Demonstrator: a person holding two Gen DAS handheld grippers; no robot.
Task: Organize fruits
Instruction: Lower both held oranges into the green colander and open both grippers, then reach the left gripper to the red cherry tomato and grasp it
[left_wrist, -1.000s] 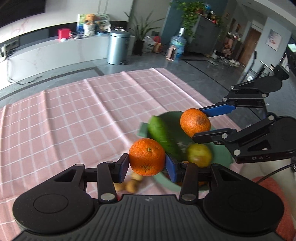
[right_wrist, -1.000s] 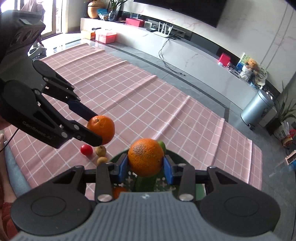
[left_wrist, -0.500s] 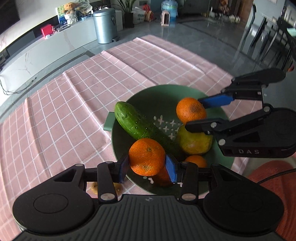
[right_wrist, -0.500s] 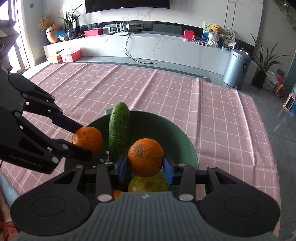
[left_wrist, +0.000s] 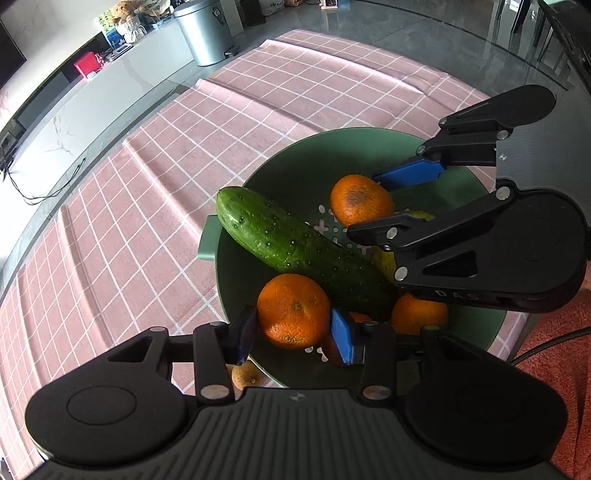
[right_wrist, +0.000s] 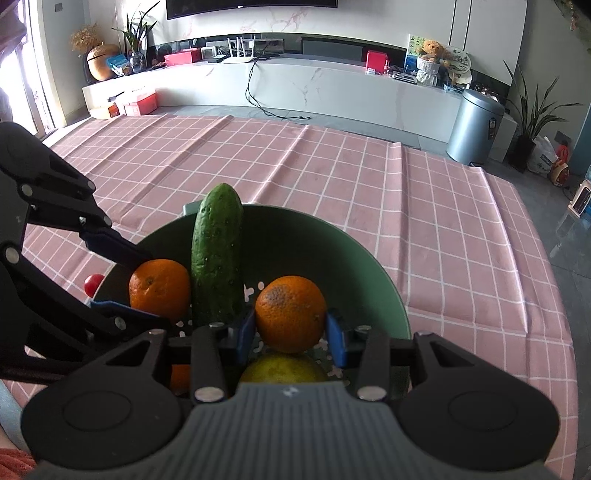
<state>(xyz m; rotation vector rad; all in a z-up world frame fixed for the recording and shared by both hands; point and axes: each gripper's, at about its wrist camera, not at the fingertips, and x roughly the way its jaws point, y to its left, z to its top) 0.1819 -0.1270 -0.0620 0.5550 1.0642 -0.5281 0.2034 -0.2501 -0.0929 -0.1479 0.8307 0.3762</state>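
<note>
A green colander bowl (left_wrist: 295, 173) (right_wrist: 369, 273) stands on the pink checked cloth. It holds a cucumber (left_wrist: 295, 243) (right_wrist: 216, 254), a yellow-green fruit (right_wrist: 282, 367) and another orange (left_wrist: 419, 312). My left gripper (left_wrist: 293, 330) is shut on an orange (left_wrist: 293, 310) low over the bowl's near-left side; it also shows in the right wrist view (right_wrist: 159, 282). My right gripper (right_wrist: 290, 332) is shut on a second orange (right_wrist: 290, 314) above the bowl's middle, seen in the left wrist view (left_wrist: 360, 199) too.
A small brown fruit (left_wrist: 245, 376) lies on the cloth just outside the bowl's rim. A small red fruit (right_wrist: 93, 283) lies left of the bowl. A steel bin (right_wrist: 474, 125) and a white bench stand beyond the table.
Both grippers, each holding its orange, have come over the bowl and lowered into it. The cameras now look more steeply down.
</note>
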